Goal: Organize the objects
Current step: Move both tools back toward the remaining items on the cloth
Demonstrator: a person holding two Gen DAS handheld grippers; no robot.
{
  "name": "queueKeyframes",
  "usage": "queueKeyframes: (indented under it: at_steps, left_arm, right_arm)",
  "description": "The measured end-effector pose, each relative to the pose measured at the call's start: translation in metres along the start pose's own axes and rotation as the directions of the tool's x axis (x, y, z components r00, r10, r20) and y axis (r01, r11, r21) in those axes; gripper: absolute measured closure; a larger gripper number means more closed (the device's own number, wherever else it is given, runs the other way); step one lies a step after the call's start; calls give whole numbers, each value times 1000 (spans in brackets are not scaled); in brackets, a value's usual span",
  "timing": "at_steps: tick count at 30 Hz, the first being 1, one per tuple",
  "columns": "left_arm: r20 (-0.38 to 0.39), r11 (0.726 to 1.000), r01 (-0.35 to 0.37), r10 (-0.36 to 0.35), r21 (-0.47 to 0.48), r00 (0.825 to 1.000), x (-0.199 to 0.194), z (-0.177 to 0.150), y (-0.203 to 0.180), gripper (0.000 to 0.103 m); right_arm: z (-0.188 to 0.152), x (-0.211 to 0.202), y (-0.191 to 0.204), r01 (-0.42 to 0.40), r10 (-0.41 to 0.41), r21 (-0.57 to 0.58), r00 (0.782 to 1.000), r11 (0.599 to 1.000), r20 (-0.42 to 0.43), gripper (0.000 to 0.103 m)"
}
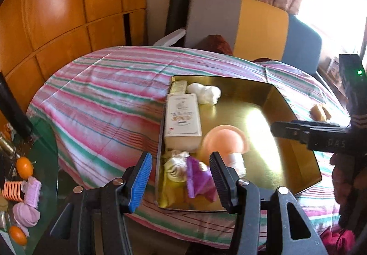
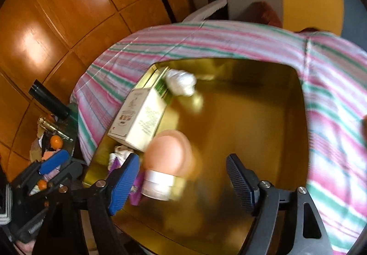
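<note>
Clutter sat at the far left on a glass side table [image 1: 43, 140]: two oranges [image 1: 24, 166], a pink comb-like piece and a lilac puff, probably waiting their turn to be sorted. To its right, a striped cloth [image 1: 103, 99] covered the bed or table, likely giving the tray a soft, level base. The left gripper [image 1: 181, 177] hovered at the near left corner of the gold tray [image 1: 296, 117], jaws apart and holding nothing. It straddled the tray's rim, seemingly ready to steady or pick.

Inside the tray, items were packed along the left wall, which looked like deliberate tidying to leave the right side free. Counted there: one cream box [image 1: 182, 117], one smaller gold box behind it, one white cotton wad [image 1: 204, 92], one cream rosette, one purple packet [image 1: 199, 177] and one peach bulb-shaped bottle [image 2: 169, 158] with a white cap.

The bottle lay just right of the box, tipped on its side. The right gripper [image 2: 183, 181] stood over it with jaws released; the bottle rested near the left pad, not clamped. Two yellow blocks [image 1: 320, 112] lay on the cloth right of the tray, not yet gathered.
</note>
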State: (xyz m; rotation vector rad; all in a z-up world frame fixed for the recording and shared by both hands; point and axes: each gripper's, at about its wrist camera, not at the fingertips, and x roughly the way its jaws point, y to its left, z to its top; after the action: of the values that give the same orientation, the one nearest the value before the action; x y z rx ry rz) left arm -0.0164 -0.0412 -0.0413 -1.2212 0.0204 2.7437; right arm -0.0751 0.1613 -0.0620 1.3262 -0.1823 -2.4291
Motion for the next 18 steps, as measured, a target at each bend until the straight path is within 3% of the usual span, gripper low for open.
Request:
queueKeyframes:
  at_steps: [12, 18]
  left_arm:
    - [-3, 988, 58, -58, 141, 998, -2, 8, -60, 50]
    - [-16, 974, 92, -91, 206, 996, 2, 10, -90, 50]
  right_arm:
    - [-20, -70, -84, 139, -147, 90, 984, 986, 95, 15]
    - [-31, -103, -137, 219, -239, 168, 964, 961, 113, 9]
